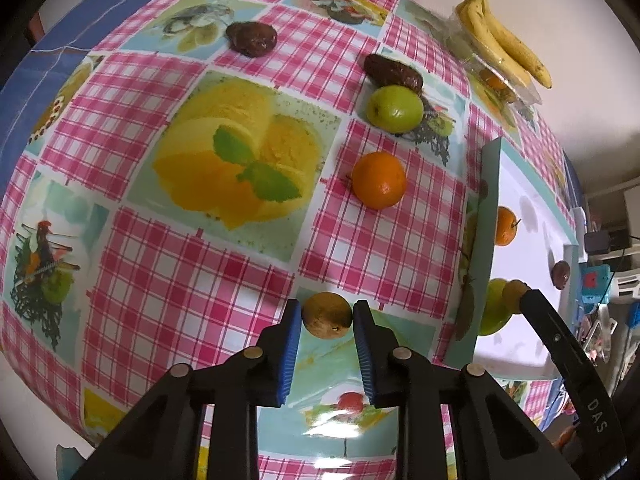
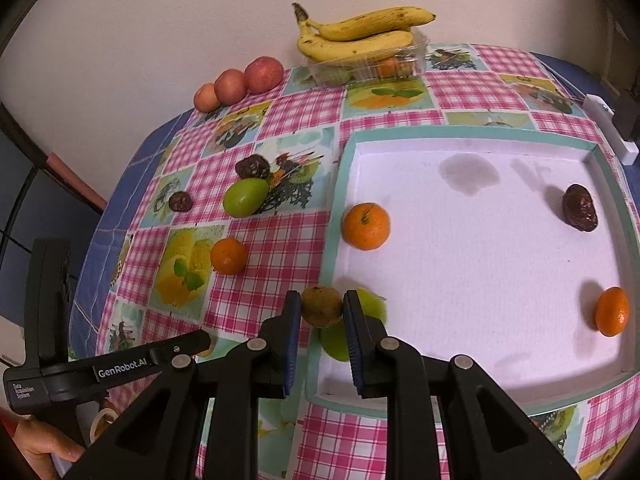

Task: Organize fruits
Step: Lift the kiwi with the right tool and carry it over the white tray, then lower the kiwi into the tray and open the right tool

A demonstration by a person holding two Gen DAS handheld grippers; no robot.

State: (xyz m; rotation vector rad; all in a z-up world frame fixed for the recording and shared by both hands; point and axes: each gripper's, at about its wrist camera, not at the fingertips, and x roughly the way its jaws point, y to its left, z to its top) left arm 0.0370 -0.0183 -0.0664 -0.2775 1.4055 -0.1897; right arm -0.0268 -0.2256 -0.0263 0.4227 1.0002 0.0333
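While both tools are clamping small brownish-yellow round fruits, I am carrying my right gripper (image 2: 321, 307) with its fruit (image 2: 321, 306) over the white teal-rimmed foam tray (image 2: 480, 280), edge at 9 o'clock. Left gripper (image 1: 327, 314) is pinching its twin (image 1: 327, 315) above the checked tablecloth (image 1: 160, 280). Best released low, clear of the green fruit (image 2: 370, 306) beneath.

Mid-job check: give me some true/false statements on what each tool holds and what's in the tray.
1. The right tool is shut on a brownish fruit. True.
2. The tray holds no oranges. False: one orange and another orange lie in it.
3. The bananas rest on a clear container. True.
4. The left tool is open and empty. False: it is shut on a second brownish fruit.
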